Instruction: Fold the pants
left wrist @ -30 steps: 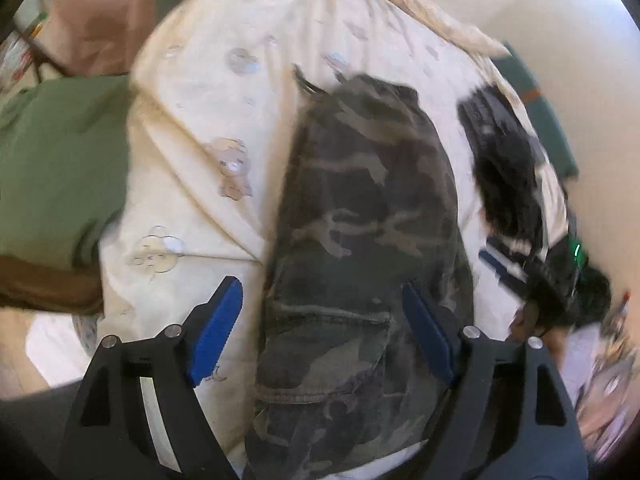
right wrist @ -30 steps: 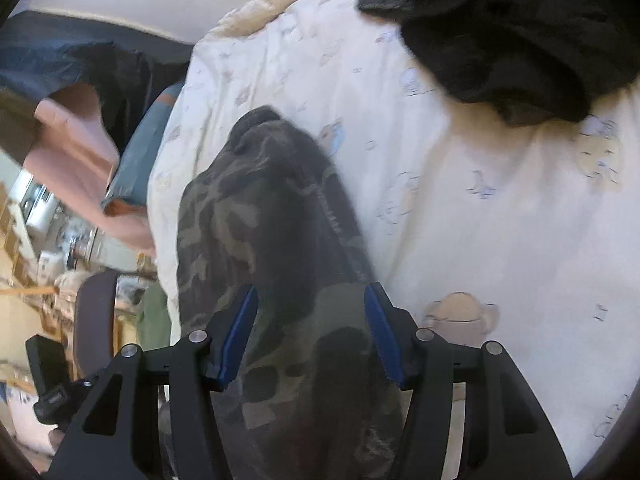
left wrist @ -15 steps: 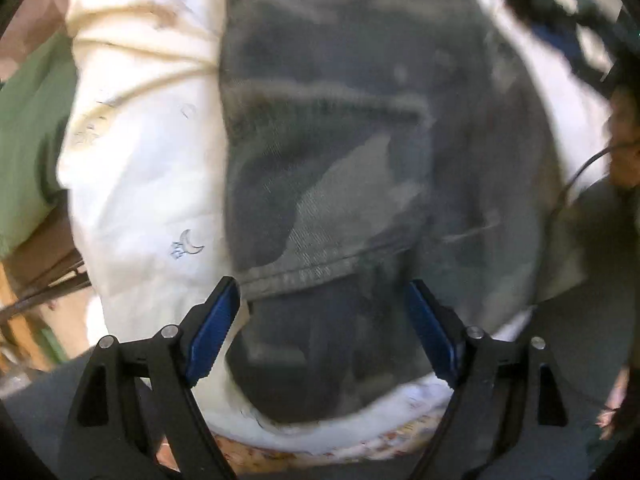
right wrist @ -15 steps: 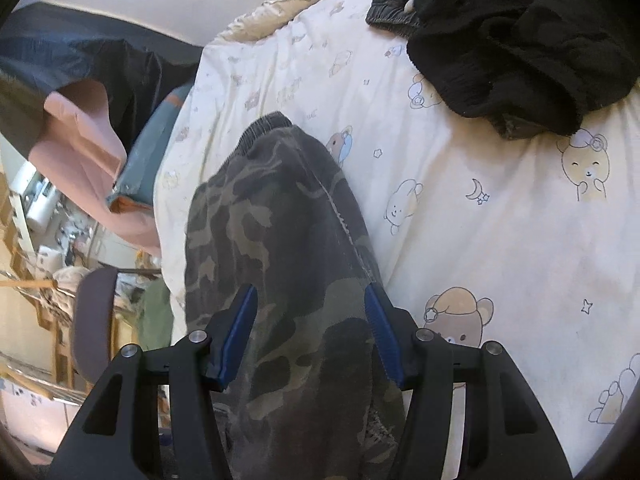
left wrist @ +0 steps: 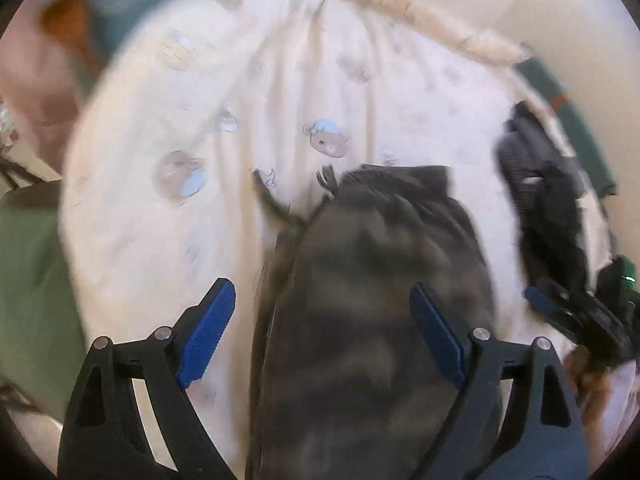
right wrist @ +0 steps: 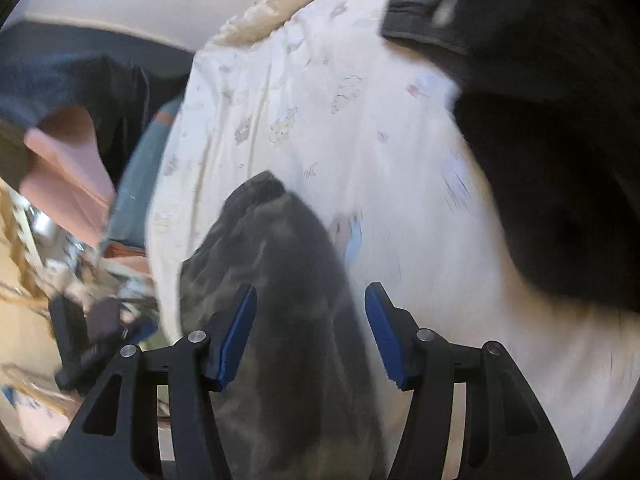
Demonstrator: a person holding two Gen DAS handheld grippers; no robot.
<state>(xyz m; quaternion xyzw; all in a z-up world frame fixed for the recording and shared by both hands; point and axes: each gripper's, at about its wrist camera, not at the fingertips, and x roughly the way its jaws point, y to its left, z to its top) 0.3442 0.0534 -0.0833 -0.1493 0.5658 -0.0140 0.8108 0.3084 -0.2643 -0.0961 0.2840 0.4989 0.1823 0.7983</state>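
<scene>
Pants [left wrist: 372, 300], camouflage and motion-blurred, are lying lengthwise on the bed [left wrist: 160, 220], waistband farthest from both cameras. Left gripper [left wrist: 324, 336] is hovering above them, fingers opening wide, gripping nothing. Right gripper [right wrist: 306, 336] is hovering half open, pants beneath, pads clear. Black clothes [right wrist: 560, 160] are lying nearby on the bed.

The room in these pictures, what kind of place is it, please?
Most likely a bedroom at home. The camouflage pants lie on a bed with a cream sheet printed with little bears, a pile of black clothes sits on it too, and a cluttered room corner shows beyond the bed's edge.
</scene>
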